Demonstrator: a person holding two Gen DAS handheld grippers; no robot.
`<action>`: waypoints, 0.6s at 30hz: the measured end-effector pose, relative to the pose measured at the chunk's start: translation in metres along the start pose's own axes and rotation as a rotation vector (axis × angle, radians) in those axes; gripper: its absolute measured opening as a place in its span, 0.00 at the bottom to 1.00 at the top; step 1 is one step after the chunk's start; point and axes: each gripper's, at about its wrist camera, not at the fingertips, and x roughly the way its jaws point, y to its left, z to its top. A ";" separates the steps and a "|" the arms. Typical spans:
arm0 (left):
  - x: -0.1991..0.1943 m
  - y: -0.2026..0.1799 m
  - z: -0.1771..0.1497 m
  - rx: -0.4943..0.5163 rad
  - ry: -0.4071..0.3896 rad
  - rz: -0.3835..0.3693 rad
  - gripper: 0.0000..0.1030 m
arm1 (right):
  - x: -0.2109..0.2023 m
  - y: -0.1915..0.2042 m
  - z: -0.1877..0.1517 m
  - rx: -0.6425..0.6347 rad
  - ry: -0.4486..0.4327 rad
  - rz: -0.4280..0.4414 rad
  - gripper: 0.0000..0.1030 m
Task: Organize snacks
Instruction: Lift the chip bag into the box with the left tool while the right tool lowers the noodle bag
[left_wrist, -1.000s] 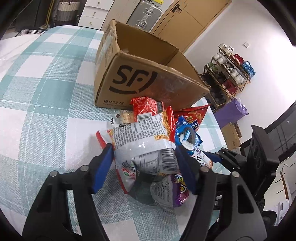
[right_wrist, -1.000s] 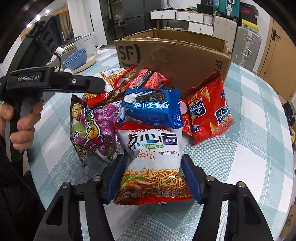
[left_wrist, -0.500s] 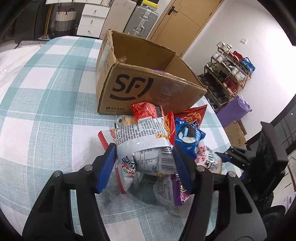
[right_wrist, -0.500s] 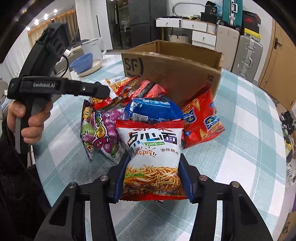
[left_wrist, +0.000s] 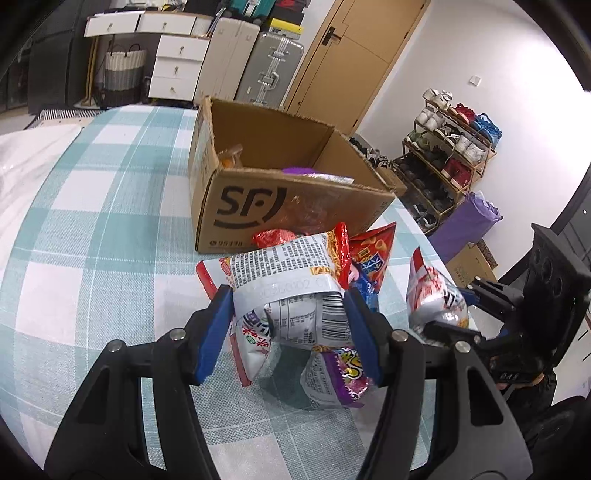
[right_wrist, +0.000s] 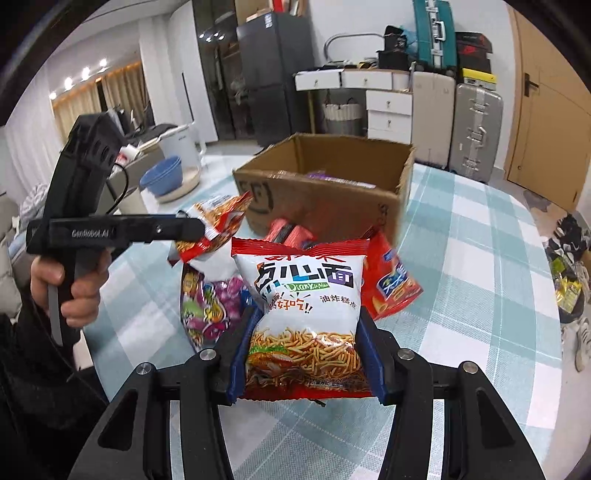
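Both tilted down over the counter (left_wrist: 92, 236): left hand-held gripper (left_wrist: 288, 328) clamped on a white-backed noodle packet (left_wrist: 295, 295), right hand-held gripper (right_wrist: 306, 350) clamped on a red-and-white noodle bag (right_wrist: 306, 306).

White noodle snack bag (right_wrist: 306, 306) upright, lifted, purple candy bag (right_wrist: 210, 310) lying on table, open cardboard box (right_wrist: 332, 195) behind

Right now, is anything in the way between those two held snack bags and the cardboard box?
Nothing visible blocks them. The noodle bag in the right tool and the white bag in the left tool are lifted; loose packets lie below, and the box is open-topped.
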 end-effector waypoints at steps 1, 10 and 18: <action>-0.003 -0.001 0.000 0.004 -0.007 0.001 0.56 | -0.001 -0.001 0.001 0.008 -0.010 -0.002 0.50; -0.027 -0.015 0.003 0.035 -0.064 0.034 0.56 | -0.016 -0.010 0.015 0.066 -0.116 -0.046 0.50; -0.049 -0.016 0.010 0.041 -0.118 0.077 0.56 | -0.022 -0.021 0.026 0.136 -0.186 -0.071 0.50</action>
